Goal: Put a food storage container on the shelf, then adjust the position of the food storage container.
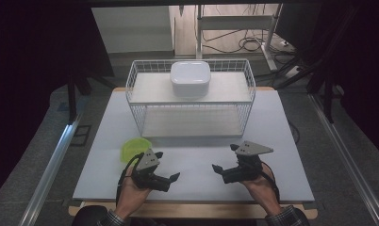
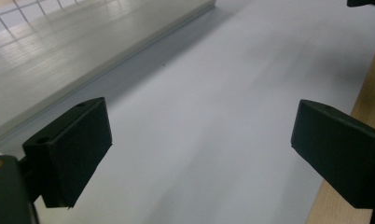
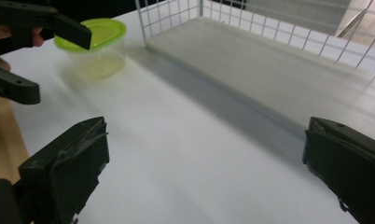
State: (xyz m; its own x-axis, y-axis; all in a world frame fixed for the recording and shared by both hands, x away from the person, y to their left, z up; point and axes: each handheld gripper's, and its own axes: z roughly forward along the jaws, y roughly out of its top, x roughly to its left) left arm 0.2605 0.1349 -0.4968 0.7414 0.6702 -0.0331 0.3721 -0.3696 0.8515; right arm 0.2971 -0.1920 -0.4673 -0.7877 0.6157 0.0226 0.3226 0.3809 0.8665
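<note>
Green-lidded clear tub [image 1: 132, 149], round, beside left tongs [image 1: 166, 165]; both tongs released

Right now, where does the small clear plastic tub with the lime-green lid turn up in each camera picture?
High view: small clear plastic tub with the lime-green lid sits lower left, by the left gripper.
Left gripper view: not in it.
Right gripper view: upper left.
Shared landmark: the white wire basket.

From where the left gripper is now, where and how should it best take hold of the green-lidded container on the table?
Probably grip the clear body just under the lid of the green-lidded container, one jaw on each side. It stands upright on the table, just ahead of the left gripper, whose jaws are open. Approach level from the person's side.
</note>
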